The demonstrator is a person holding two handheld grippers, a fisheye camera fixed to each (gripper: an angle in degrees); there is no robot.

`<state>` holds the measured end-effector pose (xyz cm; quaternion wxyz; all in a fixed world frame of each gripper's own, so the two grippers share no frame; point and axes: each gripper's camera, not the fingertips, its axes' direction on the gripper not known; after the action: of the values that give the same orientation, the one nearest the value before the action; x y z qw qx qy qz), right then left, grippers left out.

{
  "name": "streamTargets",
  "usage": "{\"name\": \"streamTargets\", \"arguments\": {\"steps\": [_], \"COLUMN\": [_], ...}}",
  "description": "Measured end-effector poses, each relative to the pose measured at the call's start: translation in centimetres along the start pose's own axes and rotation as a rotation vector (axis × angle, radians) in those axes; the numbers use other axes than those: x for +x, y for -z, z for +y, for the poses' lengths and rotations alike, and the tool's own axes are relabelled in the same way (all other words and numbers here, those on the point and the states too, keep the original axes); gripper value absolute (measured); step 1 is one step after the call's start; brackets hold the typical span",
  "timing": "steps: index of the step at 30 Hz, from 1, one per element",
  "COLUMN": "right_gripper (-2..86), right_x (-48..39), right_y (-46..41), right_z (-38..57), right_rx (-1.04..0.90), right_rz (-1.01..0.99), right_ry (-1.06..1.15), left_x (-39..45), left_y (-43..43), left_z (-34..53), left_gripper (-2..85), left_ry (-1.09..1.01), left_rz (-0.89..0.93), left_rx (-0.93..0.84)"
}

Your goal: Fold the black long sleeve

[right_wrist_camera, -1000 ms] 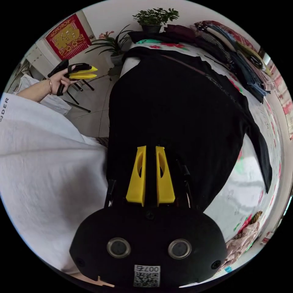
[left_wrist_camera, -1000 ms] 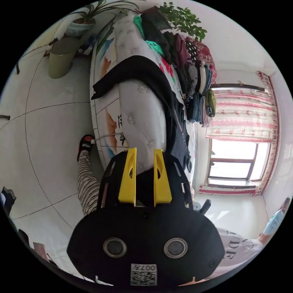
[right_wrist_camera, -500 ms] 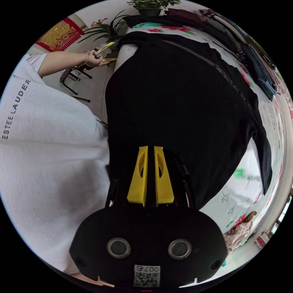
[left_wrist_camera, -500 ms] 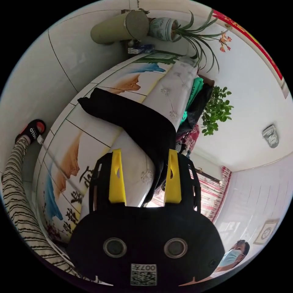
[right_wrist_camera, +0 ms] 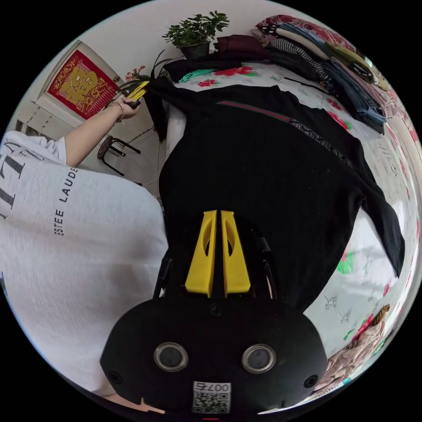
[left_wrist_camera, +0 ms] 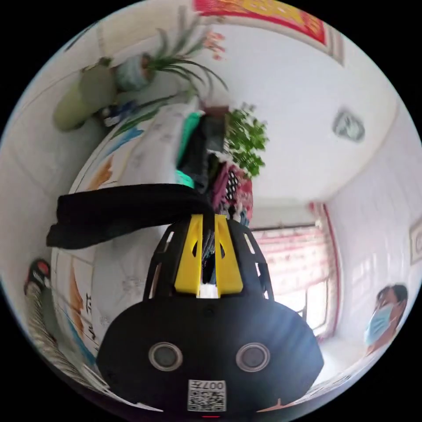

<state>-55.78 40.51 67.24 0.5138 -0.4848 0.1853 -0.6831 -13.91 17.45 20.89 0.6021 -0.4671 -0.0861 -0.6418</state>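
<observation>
Our left gripper (left_wrist_camera: 208, 216) grips black long sleeve (right_wrist_camera: 263, 176) at sleeve (left_wrist_camera: 123, 211); right gripper (right_wrist_camera: 218, 212) clamps hem, garment spread on bed (right_wrist_camera: 373, 272) ahead.

White shirt (right_wrist_camera: 79, 246): "ESTEE LAUDE" (cut off); left tongs' tag (left_wrist_camera: 207, 395): "007".

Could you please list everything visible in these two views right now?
Black top: one, spread on the bed, one sleeve lifted at the bed's edge.
Bed: one, white floral cover.
Stacked clothes: one row, mixed colours, along the bed's far side.
Potted plants: two, green, beyond the bed's end.
Wall hanging: one, red and gold.
Stool: one, dark, on the floor.
Masked person: one, by the window.
Left gripper: yellow jaws, on the sleeve.
Right gripper: yellow jaws, on the hem.
</observation>
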Motion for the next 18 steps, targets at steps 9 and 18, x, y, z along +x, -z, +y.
{"name": "streamTargets", "arguments": {"steps": [9,18], "right_gripper": [1.8,6.7], "right_x": [1.2,5.4], "right_y": [0.4,-0.7], "right_z": [8.3,16.5], "right_rx": [0.176,0.253], "right_rz": [0.104,0.084], "right_ry": [-0.109,-0.3], "left_x": [22.9,13.0], "left_y": [-14.0,-9.0], "left_z": [29.3,38.2], "left_gripper": [14.4,10.4], "left_ry": [-1.3,-0.987], "left_rz": [-0.069,-0.439], "left_rx": [-0.956,-1.13]}}
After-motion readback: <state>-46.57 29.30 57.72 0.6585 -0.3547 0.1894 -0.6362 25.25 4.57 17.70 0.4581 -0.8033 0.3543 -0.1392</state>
